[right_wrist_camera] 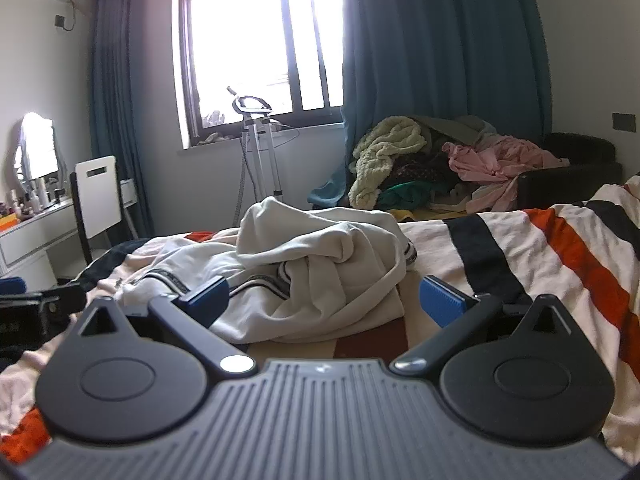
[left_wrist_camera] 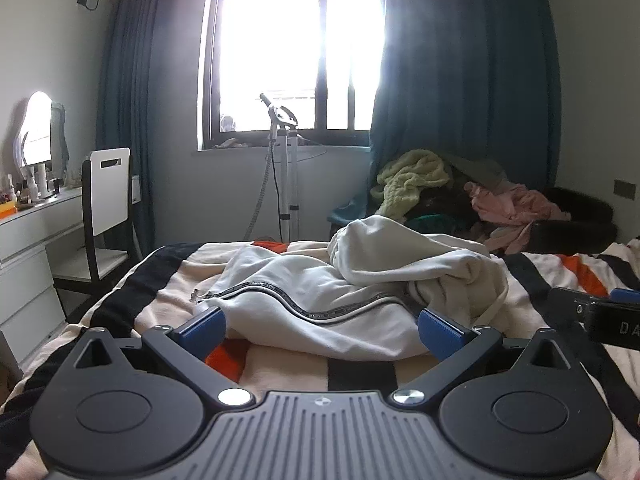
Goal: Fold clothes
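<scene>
Lying crumpled on the striped bed [left_wrist_camera: 280, 364], toward its foot edge, the white zip jacket [left_wrist_camera: 320, 304] was unfolded — task not begun. The left hand-held gripper [left_wrist_camera: 320, 330] and right hand-held gripper [right_wrist_camera: 324, 300] were spread wide, empty, low at its near hem — likely placed to pinch it.

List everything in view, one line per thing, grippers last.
zip jacket: one, cream, crumpled on the bed
blanket: one, cream with black and orange stripes, covering the bed
clothes pile: one, mixed yellow, pink and green, on the dark sofa behind the bed
chair: one, white and black, at the desk, left
mirror: one, on the desk
garment steamer: one, white, under the window
curtains: blue, beside the window
left gripper: open, at the jacket's near edge
right gripper: open, at the jacket
</scene>
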Demonstrator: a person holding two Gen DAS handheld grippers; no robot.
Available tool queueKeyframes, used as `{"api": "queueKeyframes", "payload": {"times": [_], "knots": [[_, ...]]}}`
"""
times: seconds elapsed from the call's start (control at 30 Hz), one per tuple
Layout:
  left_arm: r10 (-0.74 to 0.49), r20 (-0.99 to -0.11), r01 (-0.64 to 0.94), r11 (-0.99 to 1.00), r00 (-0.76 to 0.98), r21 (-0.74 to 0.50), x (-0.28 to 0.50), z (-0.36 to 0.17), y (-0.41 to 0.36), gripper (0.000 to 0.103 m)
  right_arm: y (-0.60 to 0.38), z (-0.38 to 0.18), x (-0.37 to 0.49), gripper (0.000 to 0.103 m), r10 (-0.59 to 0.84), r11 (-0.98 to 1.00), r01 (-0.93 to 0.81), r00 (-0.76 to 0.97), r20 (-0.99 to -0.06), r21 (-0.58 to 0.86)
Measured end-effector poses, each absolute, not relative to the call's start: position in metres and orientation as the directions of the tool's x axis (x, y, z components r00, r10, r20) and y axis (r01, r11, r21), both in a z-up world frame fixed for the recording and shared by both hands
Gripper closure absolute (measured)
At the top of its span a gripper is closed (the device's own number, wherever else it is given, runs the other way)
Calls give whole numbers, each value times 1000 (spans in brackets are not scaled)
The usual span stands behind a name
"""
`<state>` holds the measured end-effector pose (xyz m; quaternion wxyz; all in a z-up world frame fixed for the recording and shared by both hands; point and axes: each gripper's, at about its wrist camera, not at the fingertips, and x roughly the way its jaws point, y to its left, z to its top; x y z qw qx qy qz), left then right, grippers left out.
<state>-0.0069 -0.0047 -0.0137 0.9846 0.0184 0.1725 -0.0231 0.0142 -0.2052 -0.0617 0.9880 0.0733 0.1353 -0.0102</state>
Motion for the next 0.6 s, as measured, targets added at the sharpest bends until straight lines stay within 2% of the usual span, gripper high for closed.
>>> {"api": "queueKeyframes", "payload": {"times": [0.6], "knots": [[-49,-351,60,998,935,19,-5,-18,-5,0,-210,-60,15,0,43,980,19,951,-305,197]]}}
